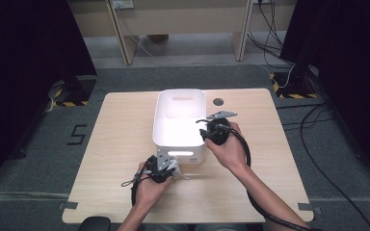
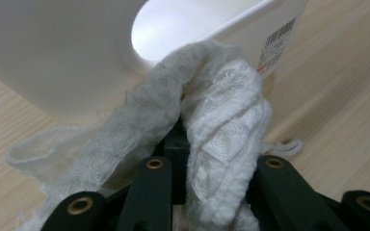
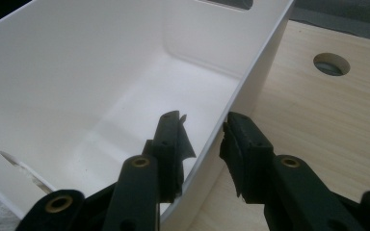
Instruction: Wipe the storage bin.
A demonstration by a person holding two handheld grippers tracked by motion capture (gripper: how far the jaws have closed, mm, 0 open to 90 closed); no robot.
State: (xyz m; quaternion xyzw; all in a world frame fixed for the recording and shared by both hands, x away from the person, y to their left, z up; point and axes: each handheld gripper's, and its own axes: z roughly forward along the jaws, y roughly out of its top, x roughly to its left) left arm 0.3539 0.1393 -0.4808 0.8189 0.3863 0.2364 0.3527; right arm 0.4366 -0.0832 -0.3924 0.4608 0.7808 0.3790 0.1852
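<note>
Nearest the camera: white lace cloth (image 2: 212, 125) is seen bunched between the black jaws of the left gripper (image 2: 192, 159), its loose ends trailing onto the bench (image 2: 337, 96).
Left jaws: nearly closed, clamped on the cloth; the fabric is pinched in a thick fold and some of it bulges out over the pads.
Left gripper place: held just in front of the near wall of the white bin (image 1: 180, 120), towards the near edge of the bench (image 1: 125, 144); in the high view the left gripper (image 1: 166, 168) is seen low, with cloth (image 1: 178, 172) showing beside it.
Right jaws: about half open, set astride the right-hand wall of the bin (image 3: 250, 62), one jaw inside and one outside; whether the pads press on the wall cannot be told.
Right gripper place: the right gripper (image 1: 209, 126) is seen at the bin's right rim, near the middle of the bench.
Bin: open-topped, nothing is seen lying inside; a barcode label (image 2: 277, 45) is seen on its outer wall.
Task thing: the cloth is outside the bin, held against its near wall, not yet lifted over the rim.
Risk, snagging: the trailing ends could be caught on the rim or left hanging outside, because only part of the cloth is gripped.
Risk, slipping: the fold could be pulled out of the jaws if it drags on the wall.
Risk, bin shift: the light bin could be pushed or tipped if the right jaws are not holding it firmly.
</note>
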